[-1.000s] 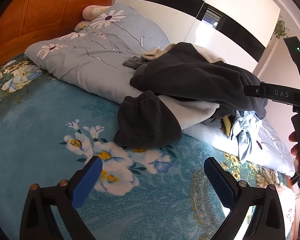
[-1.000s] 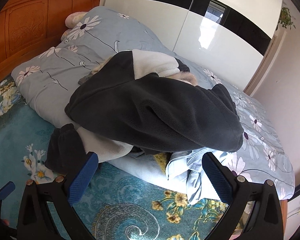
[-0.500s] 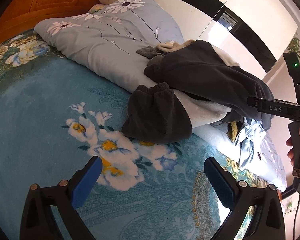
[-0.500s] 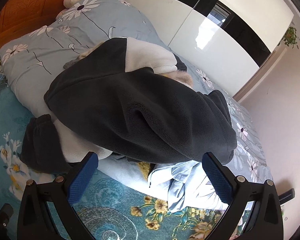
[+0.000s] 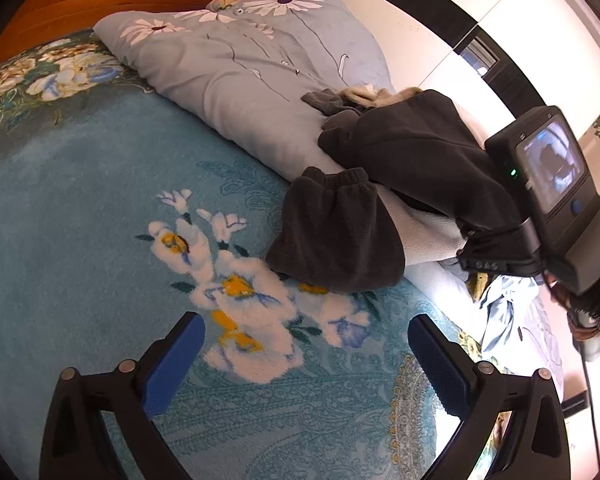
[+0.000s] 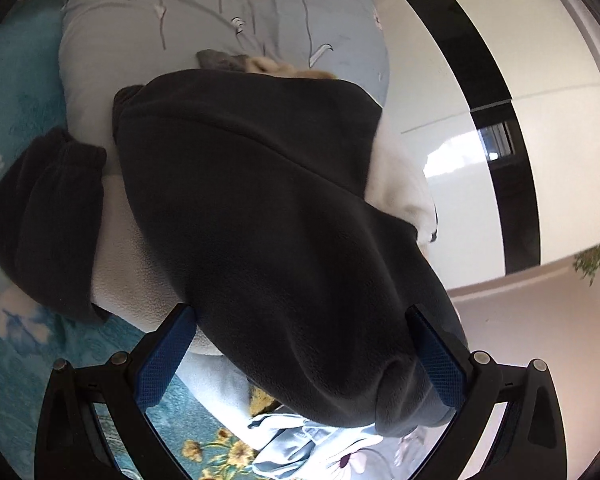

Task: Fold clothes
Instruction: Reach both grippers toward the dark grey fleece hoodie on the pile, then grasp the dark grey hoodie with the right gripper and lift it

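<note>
Right gripper [image 6: 306,352]: blue-padded fingers [image 6: 162,364] spread wide, straddling the near lobe of the dark grey fleece garment [image 6: 268,216]; contact not resolvable. Garment is bulky, crumpled, with white fleece lining [image 6: 400,176] exposed on its right side and a gathered cuff [image 5: 336,232] drooping onto the teal floral bedspread [image 5: 80,220]. It lies heaped on the grey daisy-print duvet [image 5: 228,68], above a pale blue shirt [image 6: 296,440]. Left gripper [image 5: 306,364]: fingers apart, empty, over bare bedspread, near and left of the cuff. Far: white wardrobe [image 6: 560,40].

A fleece garment [image 5: 412,152] lies on the quilt [image 5: 228,60], its sleeve [image 5: 336,232] on the bedspread [image 5: 100,240].
</note>
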A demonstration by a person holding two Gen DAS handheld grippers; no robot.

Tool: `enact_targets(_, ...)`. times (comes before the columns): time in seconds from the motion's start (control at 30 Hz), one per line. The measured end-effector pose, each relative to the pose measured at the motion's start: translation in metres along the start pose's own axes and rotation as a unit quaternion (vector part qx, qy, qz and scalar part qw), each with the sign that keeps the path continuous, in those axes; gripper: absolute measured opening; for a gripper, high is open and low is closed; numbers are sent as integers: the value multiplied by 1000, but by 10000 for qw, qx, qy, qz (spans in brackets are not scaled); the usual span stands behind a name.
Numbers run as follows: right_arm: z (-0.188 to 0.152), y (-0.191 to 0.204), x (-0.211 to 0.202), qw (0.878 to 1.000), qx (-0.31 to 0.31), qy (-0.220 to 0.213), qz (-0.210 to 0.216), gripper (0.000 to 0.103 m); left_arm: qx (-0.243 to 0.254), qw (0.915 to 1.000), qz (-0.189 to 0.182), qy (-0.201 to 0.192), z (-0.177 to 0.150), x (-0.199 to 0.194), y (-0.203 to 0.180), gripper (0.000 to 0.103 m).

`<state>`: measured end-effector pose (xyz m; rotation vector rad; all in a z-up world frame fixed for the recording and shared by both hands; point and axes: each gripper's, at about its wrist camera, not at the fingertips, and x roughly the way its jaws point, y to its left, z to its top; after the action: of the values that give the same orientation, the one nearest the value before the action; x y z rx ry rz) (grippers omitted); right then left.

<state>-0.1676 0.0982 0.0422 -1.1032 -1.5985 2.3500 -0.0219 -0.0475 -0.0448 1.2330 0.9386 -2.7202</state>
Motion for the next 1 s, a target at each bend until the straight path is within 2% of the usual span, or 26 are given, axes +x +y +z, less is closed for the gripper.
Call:
enact_targets(0.1,6,20,9,9993,-329,115,-166,103,-117,9999,-5,36,0,2,5,103)
enact_targets(0.17,11,21,15,9990,-293,264,-226,102,-147,9999,22,48,0,3,6,103)
enact_targets(0.23,17,13,19,9991,-103,346,-238,86,-162,9998,29,58,-1,5,7,103)
enact_targets(0.37,37,-16,16,9979,511,377,-119,60,-111,9999,42,54,-2,6,5,103)
enact_targets(0.47,38,-43,12,9922,1221,263,2,42,-104,9999,50,38,-2,6,6,103)
enact_targets(0.63,30,-102,-6,9690,2466,4,163,36,-146,9998,70,65,-3,3,9,103)
enact_targets(0.77,2,-142,-30,9402,3375,-353,291,34,-272,9995,-164,-3,-3,-6,11,103)
enact_targets(0.87,-21,-160,-45,9216,3824,-514,412,32,-339,9986,-394,-48,-2,-14,11,103)
enact_targets(0.93,-31,-179,-69,9094,4082,-621,509,31,-340,9980,-533,-53,-3,-19,9,103)
enact_targets(1.0,-55,-194,-89,9040,4178,-730,548,31,-319,9981,-523,-51,-2,-23,9,103)
